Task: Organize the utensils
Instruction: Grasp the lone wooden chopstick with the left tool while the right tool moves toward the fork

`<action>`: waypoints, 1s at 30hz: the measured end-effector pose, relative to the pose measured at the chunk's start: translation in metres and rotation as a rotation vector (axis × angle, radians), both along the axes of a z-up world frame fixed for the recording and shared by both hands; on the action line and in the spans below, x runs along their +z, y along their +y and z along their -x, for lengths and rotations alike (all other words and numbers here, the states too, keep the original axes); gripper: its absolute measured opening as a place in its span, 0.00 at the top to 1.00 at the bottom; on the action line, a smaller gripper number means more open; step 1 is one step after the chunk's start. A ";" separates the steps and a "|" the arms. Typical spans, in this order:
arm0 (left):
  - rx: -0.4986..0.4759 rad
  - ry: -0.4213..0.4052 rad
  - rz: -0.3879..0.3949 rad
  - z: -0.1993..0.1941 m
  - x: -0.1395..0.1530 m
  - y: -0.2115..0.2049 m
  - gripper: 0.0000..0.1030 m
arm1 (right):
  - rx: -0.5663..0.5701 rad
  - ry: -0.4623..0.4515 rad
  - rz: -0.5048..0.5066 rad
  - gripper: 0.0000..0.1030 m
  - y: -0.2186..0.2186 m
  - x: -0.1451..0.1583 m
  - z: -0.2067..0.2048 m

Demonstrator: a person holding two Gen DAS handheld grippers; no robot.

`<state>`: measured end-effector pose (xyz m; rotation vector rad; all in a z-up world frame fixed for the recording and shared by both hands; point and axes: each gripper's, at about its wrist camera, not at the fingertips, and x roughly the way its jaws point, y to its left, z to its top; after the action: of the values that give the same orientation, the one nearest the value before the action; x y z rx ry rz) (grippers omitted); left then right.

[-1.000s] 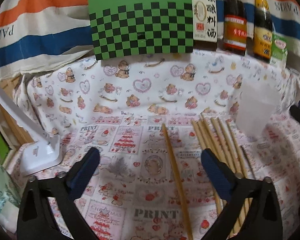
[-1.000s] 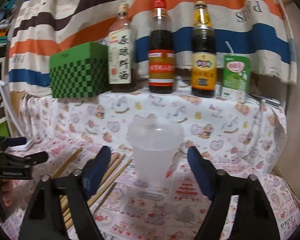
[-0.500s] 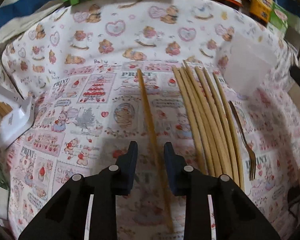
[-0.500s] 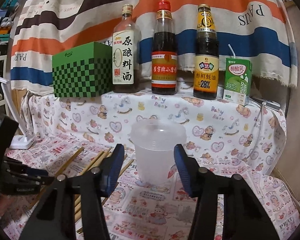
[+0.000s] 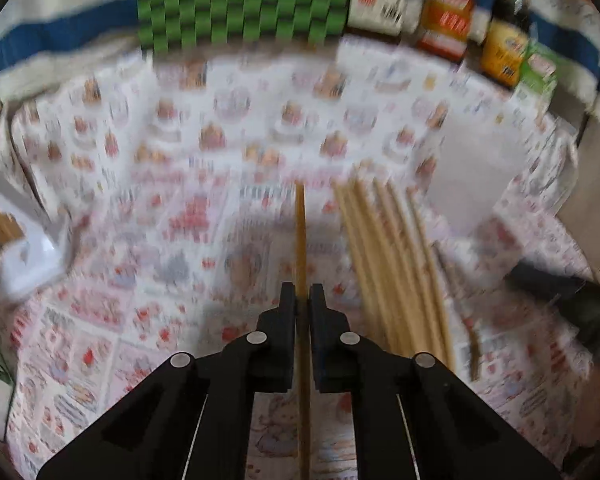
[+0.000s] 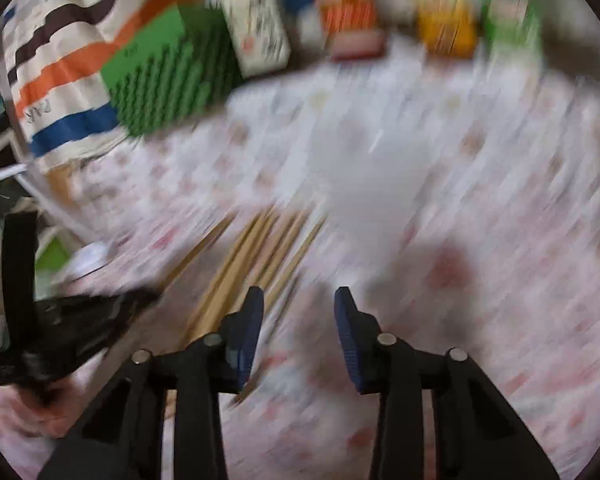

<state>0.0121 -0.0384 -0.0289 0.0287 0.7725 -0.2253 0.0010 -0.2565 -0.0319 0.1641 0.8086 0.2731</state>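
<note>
Clearly, from the left wrist, the left gripper is clamped on the lone chopstick, apart from the bundle of chopsticks; lift it level.

From the right wrist, the right gripper is narrowing on nothing, near the blurred cup; steady that cup first.

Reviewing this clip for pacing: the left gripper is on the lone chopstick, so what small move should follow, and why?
Probably lift it slightly. The left gripper is shut on the single chopstick, which lies apart from the bundle of chopsticks, so raising it should clear the tablecloth before carrying it toward the plastic cup.
</note>
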 end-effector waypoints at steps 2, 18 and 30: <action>-0.011 -0.091 0.029 0.012 0.014 0.000 0.95 | 0.032 0.019 0.023 0.69 0.009 -0.008 -0.001; 0.088 -0.320 0.118 0.032 0.044 0.028 0.95 | 0.078 0.070 0.155 0.97 0.033 -0.039 0.003; 0.090 -0.425 0.107 0.047 0.053 0.027 0.95 | -0.035 -0.173 0.041 0.97 -0.011 0.016 0.017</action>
<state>-0.0344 -0.0115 0.0243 -0.0578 0.3365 -0.1669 -0.0155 -0.2674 -0.0159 0.1142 0.6391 0.2337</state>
